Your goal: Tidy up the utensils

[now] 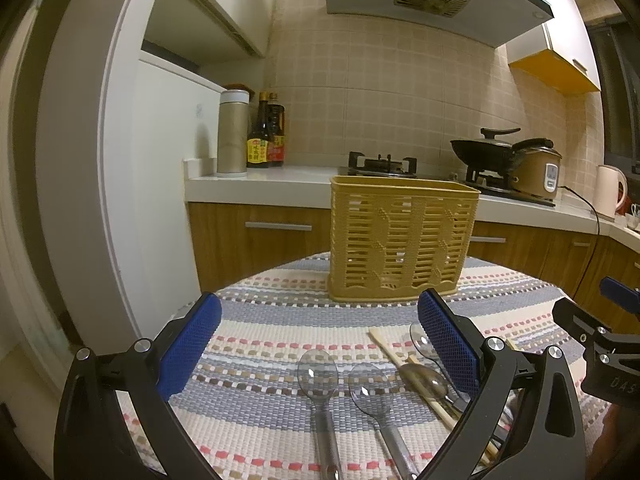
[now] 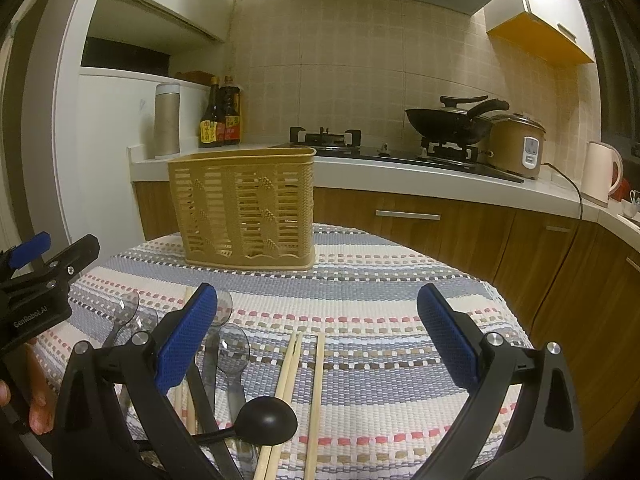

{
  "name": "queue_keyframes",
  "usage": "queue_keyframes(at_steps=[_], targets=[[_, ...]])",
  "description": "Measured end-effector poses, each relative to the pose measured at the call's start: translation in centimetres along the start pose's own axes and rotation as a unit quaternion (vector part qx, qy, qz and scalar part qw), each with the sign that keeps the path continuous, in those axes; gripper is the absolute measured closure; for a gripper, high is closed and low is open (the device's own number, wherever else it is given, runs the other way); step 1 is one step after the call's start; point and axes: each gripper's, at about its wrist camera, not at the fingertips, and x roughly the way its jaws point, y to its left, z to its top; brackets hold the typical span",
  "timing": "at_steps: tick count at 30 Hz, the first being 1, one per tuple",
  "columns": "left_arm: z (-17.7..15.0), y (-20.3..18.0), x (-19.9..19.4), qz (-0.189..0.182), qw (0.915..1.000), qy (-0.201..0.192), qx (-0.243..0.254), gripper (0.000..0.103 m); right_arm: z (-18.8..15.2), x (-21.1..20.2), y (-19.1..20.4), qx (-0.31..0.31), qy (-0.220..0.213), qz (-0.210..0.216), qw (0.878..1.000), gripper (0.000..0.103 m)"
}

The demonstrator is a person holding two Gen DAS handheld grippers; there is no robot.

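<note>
A yellow slotted utensil basket (image 1: 402, 240) stands upright at the far side of the striped tablecloth; it also shows in the right wrist view (image 2: 244, 210). Clear plastic spoons (image 1: 318, 372) and wooden chopsticks (image 1: 400, 364) lie flat between and below my left gripper (image 1: 320, 344), which is open and empty. My right gripper (image 2: 318, 336) is open and empty above wooden chopsticks (image 2: 318, 384), a black ladle-shaped spoon (image 2: 266, 424) and clear spoons (image 2: 234, 350). The left gripper's body shows at the left edge of the right wrist view (image 2: 36, 288).
The table (image 2: 380, 280) has a striped woven cloth; its far and right edges drop off. Behind are a counter (image 1: 260, 186) with a steel flask, sauce bottles (image 1: 266, 136), a gas hob, a black wok (image 2: 448, 120), a rice cooker and a kettle.
</note>
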Motion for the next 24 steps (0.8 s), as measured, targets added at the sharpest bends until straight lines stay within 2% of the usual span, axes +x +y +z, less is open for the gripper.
queue_keyframes(at_steps=[16, 19, 21, 24], targets=[[0.0, 0.0, 0.1, -0.005, 1.0000, 0.003, -0.002, 0.008, 0.0, 0.2, -0.2, 0.009, 0.008, -0.023, 1.000, 0.007], [0.1, 0.2, 0.5, -0.017, 0.9996, 0.020, -0.007, 0.008, 0.1, 0.3, -0.6, 0.015, 0.010, -0.040, 0.999, 0.007], [0.1, 0.5, 1.0, -0.034, 0.9987, 0.036, -0.012, 0.008, 0.2, 0.5, -1.3, 0.027, 0.017, -0.031, 0.999, 0.007], [0.4, 0.9, 1.2, -0.044, 0.9973, 0.058, -0.008, 0.014, 0.4, 0.8, -2.1, 0.038, 0.033, -0.038, 0.998, 0.007]])
